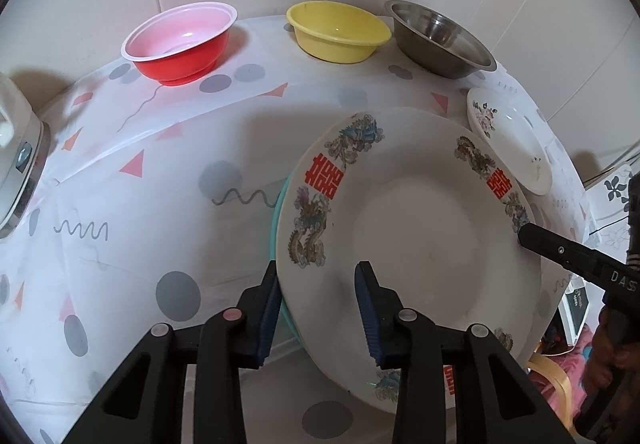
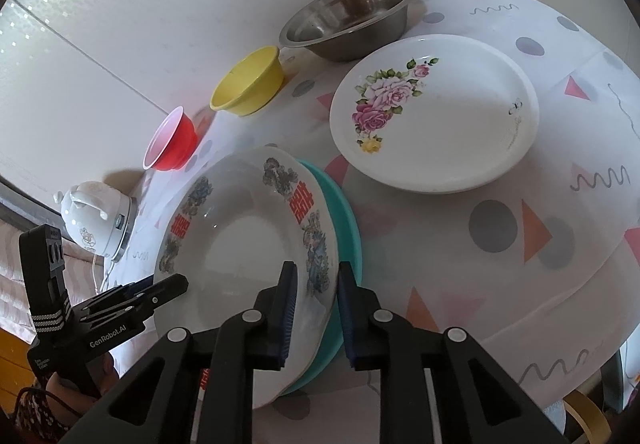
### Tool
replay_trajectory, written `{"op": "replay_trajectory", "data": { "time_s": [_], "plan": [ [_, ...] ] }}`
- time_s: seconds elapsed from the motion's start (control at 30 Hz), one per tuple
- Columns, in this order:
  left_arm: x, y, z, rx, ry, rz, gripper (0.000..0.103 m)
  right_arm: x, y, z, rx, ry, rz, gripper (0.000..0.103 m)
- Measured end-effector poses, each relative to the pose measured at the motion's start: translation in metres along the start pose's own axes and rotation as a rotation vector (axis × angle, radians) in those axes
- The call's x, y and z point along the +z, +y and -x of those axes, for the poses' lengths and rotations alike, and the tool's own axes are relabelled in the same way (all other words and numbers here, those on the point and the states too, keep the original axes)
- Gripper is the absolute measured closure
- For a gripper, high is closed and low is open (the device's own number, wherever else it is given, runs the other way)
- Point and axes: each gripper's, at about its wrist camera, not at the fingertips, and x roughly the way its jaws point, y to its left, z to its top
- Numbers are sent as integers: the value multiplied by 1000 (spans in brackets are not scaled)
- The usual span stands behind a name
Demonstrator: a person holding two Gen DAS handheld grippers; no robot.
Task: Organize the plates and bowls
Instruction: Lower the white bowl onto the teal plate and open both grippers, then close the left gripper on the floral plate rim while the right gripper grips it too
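Right wrist view: both grippers [image 2: 316, 308] pinch the dragon plate [image 2: 240, 244] stacked on a teal plate [image 2: 348, 219].

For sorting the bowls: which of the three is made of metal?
The steel bowl, at the right end of the row; the yellow bowl and red bowl look plastic.
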Motion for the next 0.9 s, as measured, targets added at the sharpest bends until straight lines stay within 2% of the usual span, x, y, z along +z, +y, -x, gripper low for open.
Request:
{"op": "replay_trajectory", "data": {
  "time_s": [0.1,0.4,0.5,0.63,0.9],
  "plan": [
    [0,1,1,1,4,4,64,-1,2,1,-8,2,6,78],
    [3,-2,21,3,-46,1,42,-4,14,13,-92,-18,65,75],
    [4,0,28,4,-65,5,39,-4,21,21,-117,-45,83,72],
    [5,1,38,13,-81,11,29,-5,28,29,-119,-68,90,72],
    [25,-8,55,-14,-109,-7,20,-2,29,43,-131,-106,68,71]
  ]
}}
